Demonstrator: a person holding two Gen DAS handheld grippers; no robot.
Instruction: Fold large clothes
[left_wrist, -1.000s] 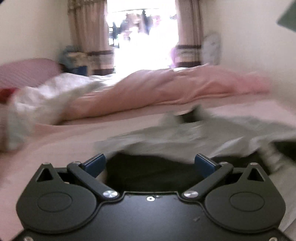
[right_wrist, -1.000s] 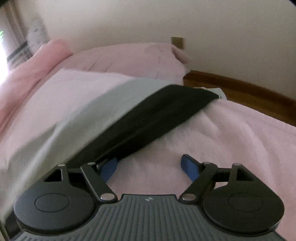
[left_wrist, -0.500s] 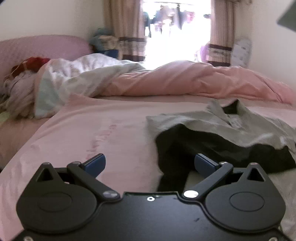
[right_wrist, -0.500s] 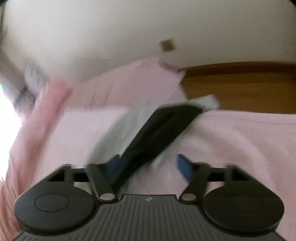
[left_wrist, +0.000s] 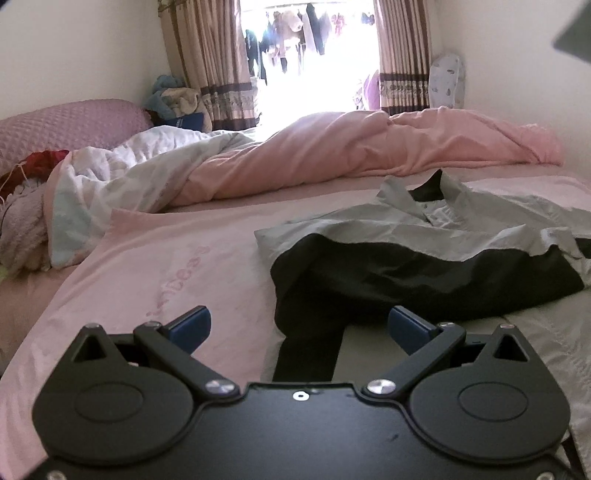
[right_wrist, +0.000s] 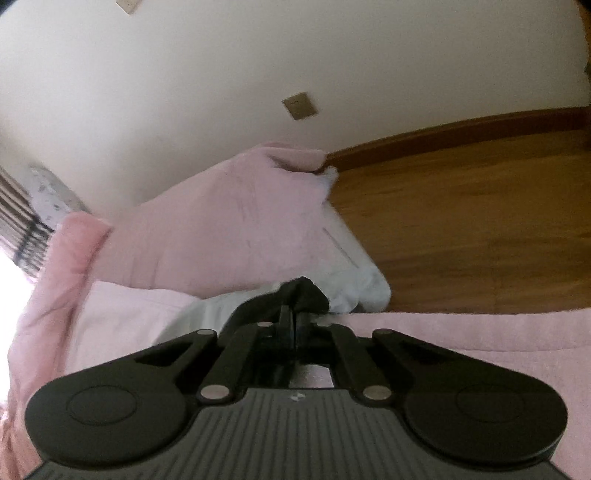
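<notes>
Left gripper (left_wrist: 299, 325) jaws wide above grey-black jacket (left_wrist: 424, 266) on pink bed sheet (left_wrist: 166, 280), right gripper (right_wrist: 295, 314) clamped on jacket's black cuff (right_wrist: 301, 293)

I am in a bedroom of a home. I see a bed with a pink sheet (left_wrist: 155, 258), a rumpled pink duvet (left_wrist: 369, 147) and a pillow (left_wrist: 66, 125). Behind it, curtains (left_wrist: 218, 62) frame a bright window, and there is a wooden floor (right_wrist: 480, 221).

Bed (left_wrist: 155, 266) in pink sheeting is carrying a grey-and-black jacket (left_wrist: 424, 254) at 3 o'clock. A pink duvet (left_wrist: 351, 151) is lying at 12 o'clock.
</notes>
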